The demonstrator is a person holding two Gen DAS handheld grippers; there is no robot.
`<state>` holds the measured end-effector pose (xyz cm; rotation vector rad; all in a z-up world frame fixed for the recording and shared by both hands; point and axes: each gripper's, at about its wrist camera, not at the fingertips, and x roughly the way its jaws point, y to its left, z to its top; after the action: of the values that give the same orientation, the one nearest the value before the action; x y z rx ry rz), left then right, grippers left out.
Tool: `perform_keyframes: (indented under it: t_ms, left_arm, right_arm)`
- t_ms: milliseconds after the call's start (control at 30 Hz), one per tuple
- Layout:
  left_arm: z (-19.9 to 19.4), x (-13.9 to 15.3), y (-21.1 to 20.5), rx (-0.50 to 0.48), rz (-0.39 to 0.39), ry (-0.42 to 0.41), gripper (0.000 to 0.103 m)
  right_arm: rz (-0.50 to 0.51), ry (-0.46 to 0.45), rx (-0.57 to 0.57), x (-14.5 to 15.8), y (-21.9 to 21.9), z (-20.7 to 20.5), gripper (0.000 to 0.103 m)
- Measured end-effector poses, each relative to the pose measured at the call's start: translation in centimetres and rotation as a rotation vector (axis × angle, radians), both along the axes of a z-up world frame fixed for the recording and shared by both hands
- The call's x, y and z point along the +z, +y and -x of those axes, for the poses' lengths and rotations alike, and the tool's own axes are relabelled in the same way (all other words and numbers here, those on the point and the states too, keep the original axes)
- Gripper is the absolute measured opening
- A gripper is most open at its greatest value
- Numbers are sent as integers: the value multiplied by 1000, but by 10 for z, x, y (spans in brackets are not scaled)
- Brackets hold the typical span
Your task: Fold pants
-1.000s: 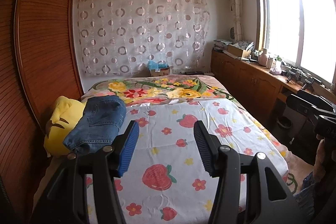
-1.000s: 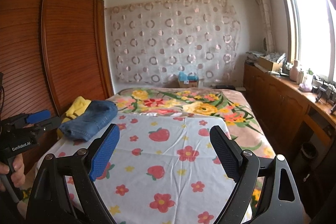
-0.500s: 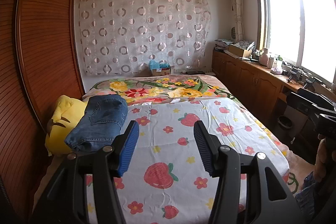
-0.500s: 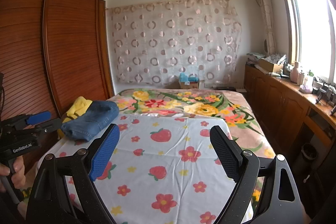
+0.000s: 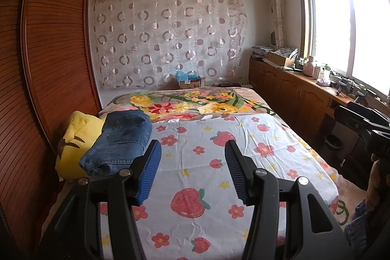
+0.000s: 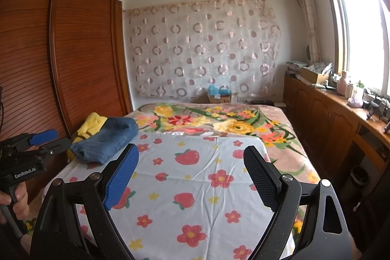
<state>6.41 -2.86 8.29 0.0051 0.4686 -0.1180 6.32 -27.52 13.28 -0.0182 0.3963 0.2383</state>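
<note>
Denim pants (image 5: pixel 119 138) (folded) beyond left gripper (image 5: pixel 192 169)

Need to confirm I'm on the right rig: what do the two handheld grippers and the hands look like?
Both are black plastic two-finger frames with silver pivot screws. The left gripper has ridged blue pads on its fingers. The right gripper shows one textured blue pad and one black. The left body carries white "GenRobot.AI" lettering, gripped by a bare hand.
</note>
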Motion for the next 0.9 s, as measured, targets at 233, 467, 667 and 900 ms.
perform_keyframes:
  t_ms: [233, 467, 667, 900]
  left_arm:
    - [-1, -1, 4, 10, -2, 0, 54]
    - [0, -2, 5, 10, -4, -2, 54]
    - [0, -2, 6, 10, -3, -3, 54]
    - [-1, -3, 7, 9, -4, -3, 54]
  right_arm:
    - [3, -2, -2, 0, -1, 0, 89]
    - [3, -3, -2, -1, 0, 0, 89]
    - [3, -4, -2, -1, -1, 1, 89]
    - [1, -3, -2, -2, 1, 0, 89]
